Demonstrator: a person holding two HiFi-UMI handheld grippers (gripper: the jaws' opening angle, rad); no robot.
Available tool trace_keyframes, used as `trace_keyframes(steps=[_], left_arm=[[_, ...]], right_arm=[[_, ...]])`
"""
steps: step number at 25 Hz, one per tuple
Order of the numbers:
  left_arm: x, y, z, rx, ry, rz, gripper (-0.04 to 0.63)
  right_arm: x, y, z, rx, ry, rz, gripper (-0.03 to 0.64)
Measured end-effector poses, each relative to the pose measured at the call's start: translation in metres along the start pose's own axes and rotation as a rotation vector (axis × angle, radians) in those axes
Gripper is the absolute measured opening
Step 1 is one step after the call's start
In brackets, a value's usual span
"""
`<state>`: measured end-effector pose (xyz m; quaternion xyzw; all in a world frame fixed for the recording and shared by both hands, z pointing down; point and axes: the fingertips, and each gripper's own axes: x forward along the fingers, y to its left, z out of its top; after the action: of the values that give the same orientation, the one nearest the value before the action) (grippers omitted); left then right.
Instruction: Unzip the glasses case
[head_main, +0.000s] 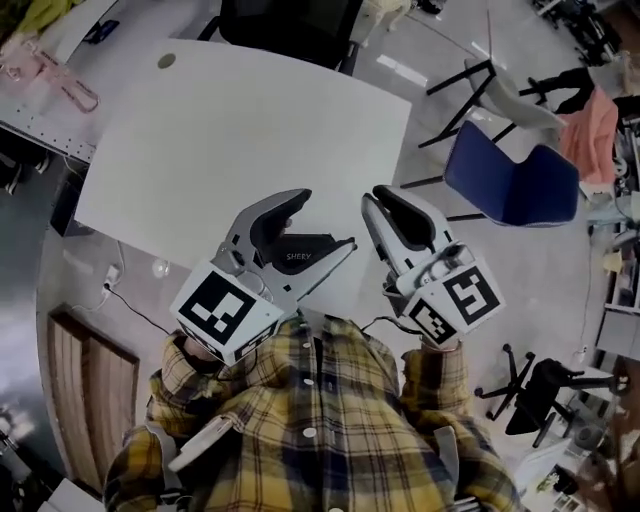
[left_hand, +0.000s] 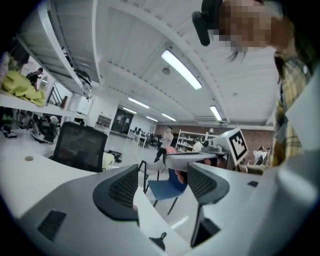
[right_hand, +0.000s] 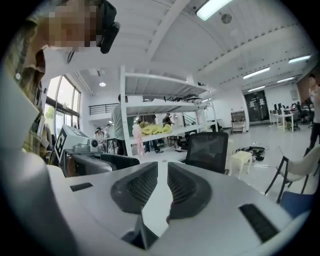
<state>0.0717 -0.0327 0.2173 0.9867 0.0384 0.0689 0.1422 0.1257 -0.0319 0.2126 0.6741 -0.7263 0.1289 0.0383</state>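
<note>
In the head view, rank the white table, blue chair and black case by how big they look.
1. white table
2. blue chair
3. black case, smallest even though it is nearest the camera; the left tongs partly hide it.

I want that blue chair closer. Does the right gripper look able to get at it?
Probably not: the right gripper is held near the person's chest, jaws shut, and the blue chair stands apart on the floor past the corner of the white table.

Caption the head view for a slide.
Person holds left tongs open and right tongs shut at a white table's near edge.
</note>
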Motion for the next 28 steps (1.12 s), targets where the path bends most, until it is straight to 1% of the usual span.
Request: trace_keyframes(steps=[1,2,5,6,9,12,14,23,28], left_arm=[[-0.005,-0.003,0.014,-0.001,-0.047,0.013,0.319],[-0.011,-0.006,0.027,0.002,-0.088,0.025,0.302],[-0.026,-0.009,0.058,0.017,-0.183,0.062,0.247],[-0.030,-0.008,0.065,0.019,-0.206,0.080,0.211],[-0.039,-0.006,0.074,0.010,-0.240,0.124,0.093],[-0.044,-0.004,0.075,-0.005,-0.239,0.140,0.028],[-0.045,-0.003,0.073,0.006,-0.220,0.145,0.009],[-0.048,0.010,0.067,0.016,-0.164,0.164,0.008],[-0.038,0.012,0.062,0.029,-0.134,0.163,0.008]], right_arm=[[-0.005,0.003,0.010,0.000,-0.028,-0.017,0.054],[-0.009,0.006,0.018,-0.004,-0.050,-0.033,0.046],[-0.016,0.019,0.034,-0.023,-0.095,-0.060,0.024],[-0.017,0.023,0.038,-0.022,-0.106,-0.064,0.021],[-0.021,0.035,0.044,-0.002,-0.134,-0.056,0.015],[-0.020,0.043,0.045,0.007,-0.139,-0.047,0.003],[-0.017,0.047,0.044,0.008,-0.130,-0.039,0.000],[-0.002,0.051,0.040,0.021,-0.092,-0.016,-0.002],[0.002,0.052,0.037,0.004,-0.072,-0.003,-0.002]])
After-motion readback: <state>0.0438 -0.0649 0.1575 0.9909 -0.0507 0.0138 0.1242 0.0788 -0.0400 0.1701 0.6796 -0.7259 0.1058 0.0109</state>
